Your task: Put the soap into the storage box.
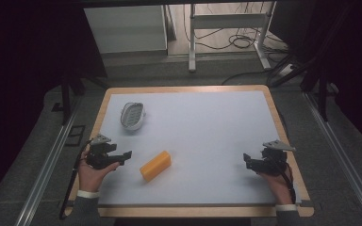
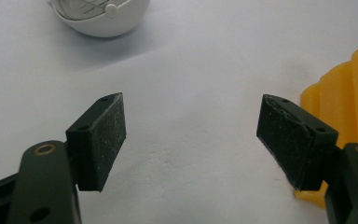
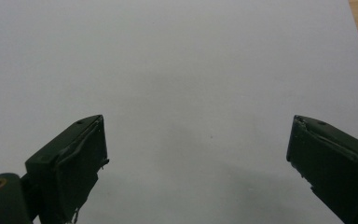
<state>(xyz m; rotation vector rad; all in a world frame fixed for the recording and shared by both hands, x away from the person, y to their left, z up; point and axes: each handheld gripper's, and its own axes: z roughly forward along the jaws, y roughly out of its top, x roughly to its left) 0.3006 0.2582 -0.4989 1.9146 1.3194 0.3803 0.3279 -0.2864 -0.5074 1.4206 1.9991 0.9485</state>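
Observation:
A yellow ridged block (image 1: pixel 155 165) lies on the white mat (image 1: pixel 202 132), front left of centre; its edge (image 2: pixel 349 88) shows just beyond one jaw in the left gripper view. A white oval dish (image 1: pixel 132 115) sits at the mat's far left, and its rim (image 2: pixel 100 18) appears at the top of the left gripper view. My left gripper (image 1: pixel 125 156) is open, held at the mat's left edge, a short way left of the block. My right gripper (image 1: pixel 247 160) is open over bare mat at the right edge, nothing between its jaws (image 3: pixel 196 154).
The mat lies on a wooden tabletop (image 1: pixel 184 89) whose rim shows all round. Metal rails (image 1: pixel 47 165) run along both sides. A white table frame (image 1: pixel 226 28) and cables (image 1: pixel 238 42) stand on the floor beyond.

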